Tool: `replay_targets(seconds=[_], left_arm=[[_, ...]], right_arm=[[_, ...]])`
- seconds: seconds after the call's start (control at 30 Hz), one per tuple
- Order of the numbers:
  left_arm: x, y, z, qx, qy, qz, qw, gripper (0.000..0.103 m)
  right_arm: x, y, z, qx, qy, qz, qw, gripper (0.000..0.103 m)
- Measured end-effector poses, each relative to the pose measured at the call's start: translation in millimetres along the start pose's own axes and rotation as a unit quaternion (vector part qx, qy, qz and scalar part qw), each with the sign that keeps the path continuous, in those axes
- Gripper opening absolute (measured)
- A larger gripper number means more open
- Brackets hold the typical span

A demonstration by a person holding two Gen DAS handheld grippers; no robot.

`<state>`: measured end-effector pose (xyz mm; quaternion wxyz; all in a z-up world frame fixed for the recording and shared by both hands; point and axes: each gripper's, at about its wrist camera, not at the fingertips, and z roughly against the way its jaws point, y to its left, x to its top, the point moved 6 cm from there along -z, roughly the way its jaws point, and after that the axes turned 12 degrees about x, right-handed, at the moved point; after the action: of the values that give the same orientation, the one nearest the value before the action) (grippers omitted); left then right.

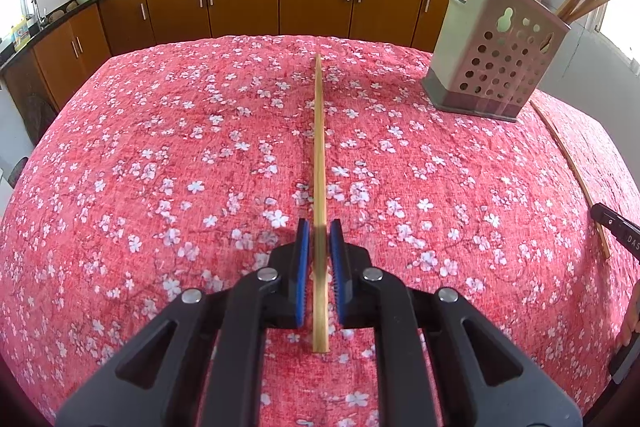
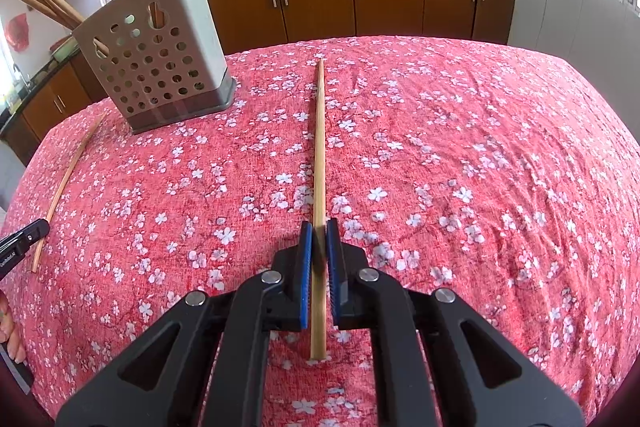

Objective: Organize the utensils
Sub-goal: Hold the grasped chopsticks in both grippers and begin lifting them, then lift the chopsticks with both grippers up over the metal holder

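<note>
Left wrist view shows my left gripper [image 1: 319, 227] pinching a chopstick [image 1: 319, 147] near its butt, its tip pointing far across the floral cloth [image 1: 160, 147], with the holder [image 1: 496, 67] far right. My right gripper [image 2: 319, 227] is likewise pressed shut on a second chopstick [image 2: 319, 147], the holder [image 2: 160, 67] far left of it. Gripped so close to one end, either stick could, I think, pivot in my pads or catch the holder's rim and slip out.
</note>
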<state>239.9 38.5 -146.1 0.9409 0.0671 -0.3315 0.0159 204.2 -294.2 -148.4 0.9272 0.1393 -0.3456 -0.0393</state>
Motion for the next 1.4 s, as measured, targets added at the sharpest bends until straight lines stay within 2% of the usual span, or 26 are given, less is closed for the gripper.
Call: replay_targets(seconds=[0.1,0.27,0.43,0.6,0.8,1.0,1.23,1.4], left_arm=[[-4,1,3,0.003,0.001,0.003,1.0000,0.008],[-9,3,9,0.003,0.002,0.000,1.0000,0.008],[-1,8,31,0.000,-0.023,0.009,0.9997,0.008],[18,13,63,-0.009,-0.064,0.026,0.9976,0.008],[34,12,90,-0.018,-0.096,0.030,0.9947,0.008],[44,7,95,-0.019,-0.107,0.032,0.9936,0.008],[71,12,131,-0.027,-0.157,0.044,0.9862,0.008],[91,14,155,-0.033,-0.189,0.051,0.9801,0.008]], right_arm=[[-4,1,6,0.000,0.002,0.007,1.000,0.008],[-7,-2,17,0.010,0.006,-0.006,1.000,0.008],[3,-1,48,0.013,-0.035,0.000,0.999,0.008],[17,3,78,0.016,-0.076,0.007,0.997,0.008],[27,10,90,0.019,-0.096,0.014,0.995,0.008],[34,11,94,0.017,-0.109,0.018,0.994,0.008],[66,18,131,0.028,-0.183,0.015,0.983,0.008],[85,27,150,0.034,-0.215,0.027,0.976,0.008]])
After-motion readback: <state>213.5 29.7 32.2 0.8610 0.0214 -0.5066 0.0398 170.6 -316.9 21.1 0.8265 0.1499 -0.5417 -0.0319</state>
